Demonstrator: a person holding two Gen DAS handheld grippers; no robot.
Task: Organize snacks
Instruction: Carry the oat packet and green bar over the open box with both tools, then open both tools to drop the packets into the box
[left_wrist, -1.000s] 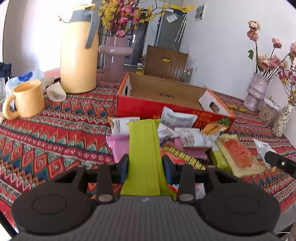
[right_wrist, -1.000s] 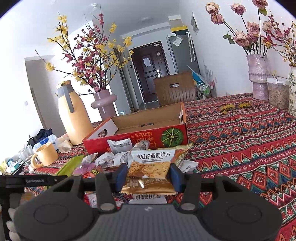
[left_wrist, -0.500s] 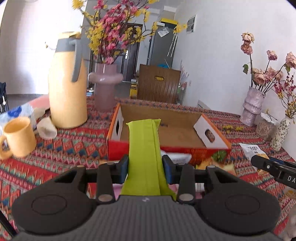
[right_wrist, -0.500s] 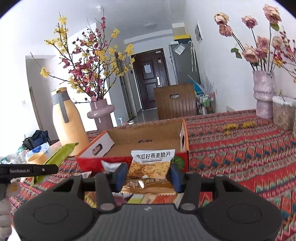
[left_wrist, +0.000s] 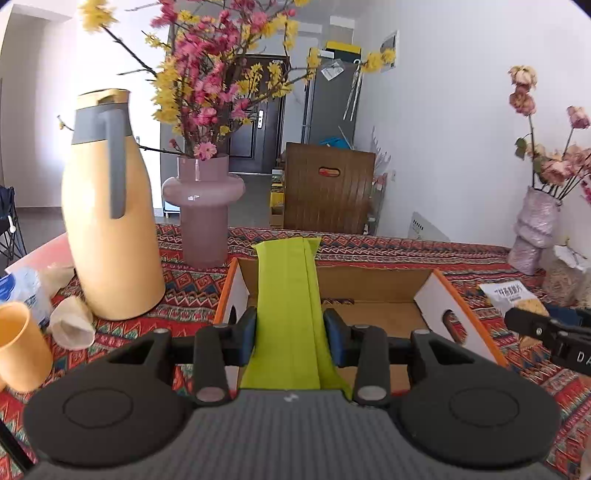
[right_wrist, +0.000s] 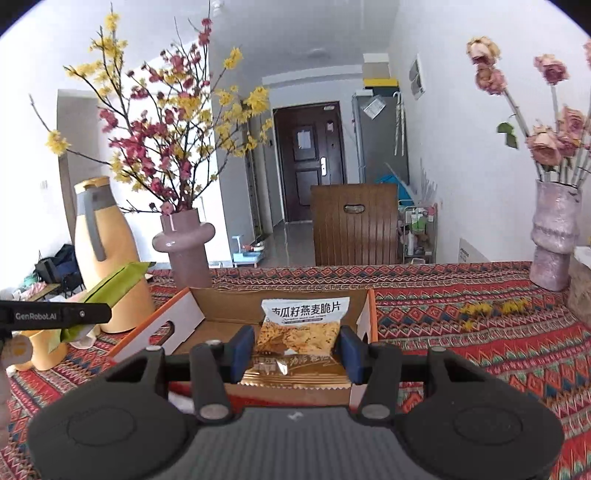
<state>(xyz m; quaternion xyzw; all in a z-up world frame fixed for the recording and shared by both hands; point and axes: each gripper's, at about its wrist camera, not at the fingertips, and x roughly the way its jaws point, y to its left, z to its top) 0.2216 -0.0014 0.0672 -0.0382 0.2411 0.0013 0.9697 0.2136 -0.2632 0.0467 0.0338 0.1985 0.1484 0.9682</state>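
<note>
Left tongs (left_wrist: 290, 334) with green packet (left_wrist: 286, 314); oat-crisp packet's (right_wrist: 299, 332) label rightward only.

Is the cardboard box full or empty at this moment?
Empty as far as shown: the box has a bare brown floor in both views; gripped packets hide part of it.

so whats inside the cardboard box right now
The cardboard box shows only bare brown floor where visible. The green packet and, in the right wrist view, the oat crisp packet cover the middle and near part.
</note>
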